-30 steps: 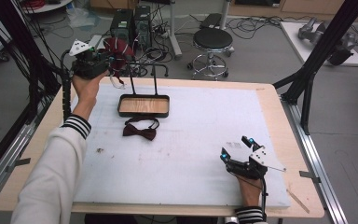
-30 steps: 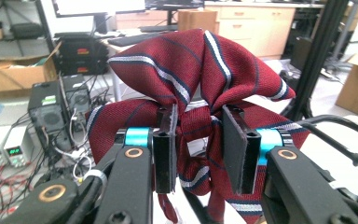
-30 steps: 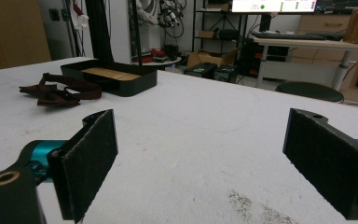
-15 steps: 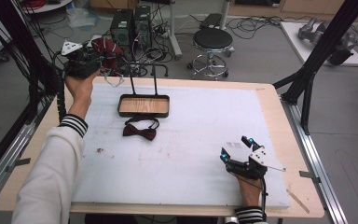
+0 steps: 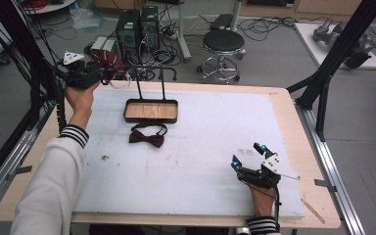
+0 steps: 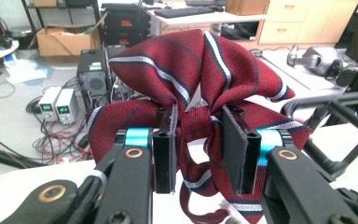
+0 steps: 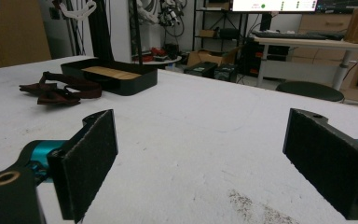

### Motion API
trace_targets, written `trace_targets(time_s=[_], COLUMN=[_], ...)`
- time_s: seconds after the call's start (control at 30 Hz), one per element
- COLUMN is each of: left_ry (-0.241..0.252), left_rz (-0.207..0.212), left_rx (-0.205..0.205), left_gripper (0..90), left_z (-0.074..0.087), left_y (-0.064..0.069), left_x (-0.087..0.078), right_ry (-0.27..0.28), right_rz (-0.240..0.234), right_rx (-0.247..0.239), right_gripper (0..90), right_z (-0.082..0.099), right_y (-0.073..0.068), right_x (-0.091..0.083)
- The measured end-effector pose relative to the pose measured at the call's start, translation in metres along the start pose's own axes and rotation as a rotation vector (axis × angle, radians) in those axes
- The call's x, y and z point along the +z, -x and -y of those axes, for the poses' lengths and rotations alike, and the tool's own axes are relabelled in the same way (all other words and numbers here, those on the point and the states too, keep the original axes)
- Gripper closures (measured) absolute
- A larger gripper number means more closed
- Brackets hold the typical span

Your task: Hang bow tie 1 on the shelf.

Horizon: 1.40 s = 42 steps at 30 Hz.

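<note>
Moved: my left gripper [image 5: 99,74] has drifted farther out past the tabletop's far-left corner, striped bow tie [image 6: 200,79] going with it.
Left gripper: jaws pinching the tie's knot.
Right gripper [image 5: 250,156]: jaws spread wide, empty, low over the white tabletop [image 5: 205,147].
Tabletop: dark bow tie [image 5: 148,137] beside black tray [image 5: 151,110].
Room: stool [image 5: 223,41], computers, cables.

bow tie [image 5: 147,137] just before tray [image 5: 151,111].
</note>
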<state>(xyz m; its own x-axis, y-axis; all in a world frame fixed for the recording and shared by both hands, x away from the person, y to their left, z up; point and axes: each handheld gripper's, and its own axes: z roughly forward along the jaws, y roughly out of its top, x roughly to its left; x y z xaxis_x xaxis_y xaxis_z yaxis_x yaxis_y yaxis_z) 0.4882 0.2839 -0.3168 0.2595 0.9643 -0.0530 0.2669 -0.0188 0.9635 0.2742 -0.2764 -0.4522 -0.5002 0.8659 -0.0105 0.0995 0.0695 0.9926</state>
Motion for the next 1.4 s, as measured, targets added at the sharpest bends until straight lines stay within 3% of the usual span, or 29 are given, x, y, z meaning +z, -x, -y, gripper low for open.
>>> trace_targets(time_s=[0.4, 0.7, 0.8, 0.9, 1.1, 1.3, 1.4], left_ry=[-0.032, -0.099, -0.137, -0.139, -0.126, -0.081, -0.043], left_rz=[0.021, 0.040, 0.029, 0.024, 0.048, 0.092, 0.140], left_rx=[0.030, 0.026, 0.013, 0.012, 0.059, 0.058, 0.064], left_gripper=[66.9, 65.8, 53.9, 46.6, 27.6, 20.5, 20.1], left_z=[0.004, 0.009, 0.011, 0.012, 0.013, 0.014, 0.014], left_y=[0.000, -0.002, -0.003, -0.005, -0.006, -0.007, -0.007], left_x=[-0.003, -0.008, -0.006, -0.008, -0.014, -0.029, -0.039], right_ry=[-0.004, 0.001, 0.002, 0.004, 0.003, 0.001, -0.002], right_rz=[0.000, -0.001, -0.002, -0.004, -0.003, 0.000, 0.001], right_rx=[0.002, 0.000, 0.000, 0.003, 0.002, 0.003, 0.005], right_gripper=[9.2, 9.2, 9.2, 9.2, 9.2, 9.2, 9.2], right_z=[0.000, 0.000, 0.000, 0.000, 0.000, 0.000, 0.000], right_y=[-0.001, 0.000, 0.000, 0.000, 0.000, 0.000, -0.001], right_x=[0.000, 0.000, 0.000, 0.000, 0.000, 0.000, -0.001])
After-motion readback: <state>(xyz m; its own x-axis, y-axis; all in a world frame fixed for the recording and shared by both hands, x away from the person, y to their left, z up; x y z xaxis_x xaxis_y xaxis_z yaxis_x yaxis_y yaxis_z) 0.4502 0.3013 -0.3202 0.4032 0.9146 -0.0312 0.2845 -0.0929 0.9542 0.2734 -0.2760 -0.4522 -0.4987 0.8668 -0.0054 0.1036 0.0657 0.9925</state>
